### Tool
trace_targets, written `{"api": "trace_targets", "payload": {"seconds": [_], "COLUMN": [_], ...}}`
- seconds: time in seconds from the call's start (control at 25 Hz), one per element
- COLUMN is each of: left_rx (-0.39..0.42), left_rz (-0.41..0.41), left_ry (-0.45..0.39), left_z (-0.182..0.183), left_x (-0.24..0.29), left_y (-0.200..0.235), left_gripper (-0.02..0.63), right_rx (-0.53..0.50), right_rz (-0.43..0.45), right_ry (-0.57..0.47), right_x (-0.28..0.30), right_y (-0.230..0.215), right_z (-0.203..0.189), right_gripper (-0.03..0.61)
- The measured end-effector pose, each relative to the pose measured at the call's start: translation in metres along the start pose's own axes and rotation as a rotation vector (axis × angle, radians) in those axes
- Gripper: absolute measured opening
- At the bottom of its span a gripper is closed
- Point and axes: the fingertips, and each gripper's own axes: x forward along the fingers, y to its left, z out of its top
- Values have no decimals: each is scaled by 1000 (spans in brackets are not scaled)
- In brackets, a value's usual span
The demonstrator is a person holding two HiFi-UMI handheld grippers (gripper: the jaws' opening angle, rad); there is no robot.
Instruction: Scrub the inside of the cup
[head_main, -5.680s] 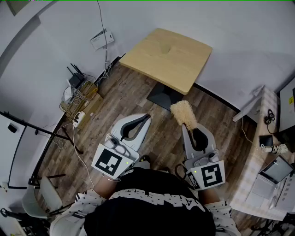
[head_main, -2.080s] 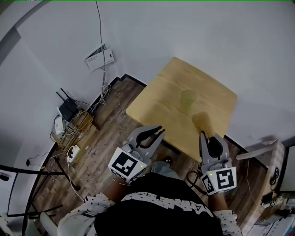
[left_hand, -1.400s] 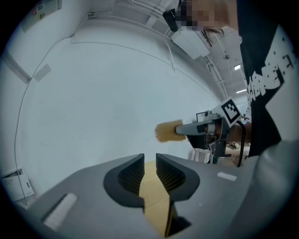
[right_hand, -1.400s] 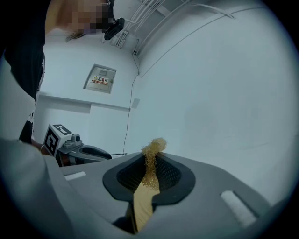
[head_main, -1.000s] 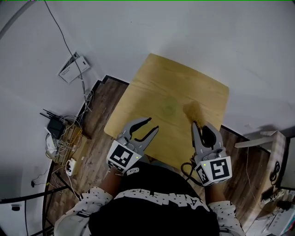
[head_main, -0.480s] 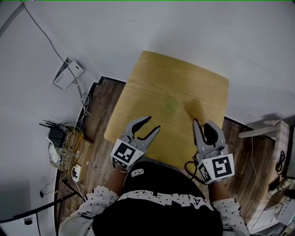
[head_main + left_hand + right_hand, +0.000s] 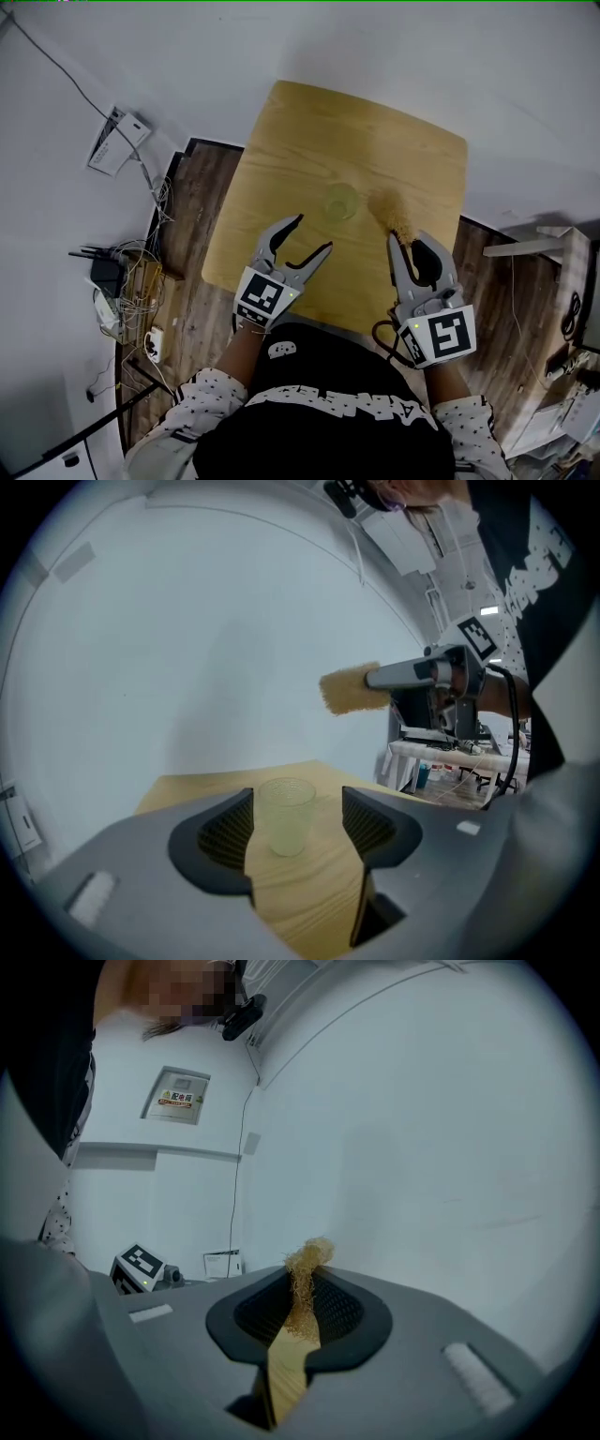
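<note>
Pale wood tops the small square table (image 7: 281, 141) where a clear, yellowish plastic cup (image 7: 341, 201) stands upright near the middle, nothing touching it. A person in a black top leans over the near edge with a gripper in each hand.

The left gripper (image 7: 313, 233) hovers above the near part of the table, its jaws spread wide after just opening further. Nothing sits in its grasp. Seen from the left gripper view, the cup (image 7: 284, 815) lines up in the gap between the two dark pads (image 7: 230, 829) but stands ahead of their tips, apart from both.

The right gripper (image 7: 410, 248) is clamped on a brush (image 7: 386, 208) with a fuzzy tan head. That head pokes forward out of the jaws and hangs just beside the cup, on its right, not inside it. In the right gripper view, the tan fibres (image 7: 305, 1279) rise from between jaws drawn close together.

Dark plank flooring (image 7: 192, 244) surrounds the table, and a tangle of cables (image 7: 127, 281) lies against the white wall (image 7: 525, 84) at left.
</note>
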Motion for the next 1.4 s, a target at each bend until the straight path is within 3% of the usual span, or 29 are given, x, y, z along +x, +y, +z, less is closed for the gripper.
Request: {"api": "trace_targets", "payload": {"seconds": [0.36, 0.64, 1.08, 1.4], "left_rx": [-14, -7, -48, -18], "left_rz": [-22, -66, -119, -148], "left_ry": [35, 75, 109, 127], "left_z": [-26, -47, -62, -65], "left_x": [34, 56, 91, 103], "left_y": [7, 8, 12, 6], "left_gripper": [322, 397, 419, 431], "right_rx": [14, 34, 56, 70], "right_rz": [-40, -74, -111, -131], "right_ry": [35, 56, 83, 102], "right_x": [0, 0, 9, 19], "right_y": [-10, -17, -27, -38], "right_z": [-11, -19, -23, -28], "right_gripper": [66, 66, 66, 66]}}
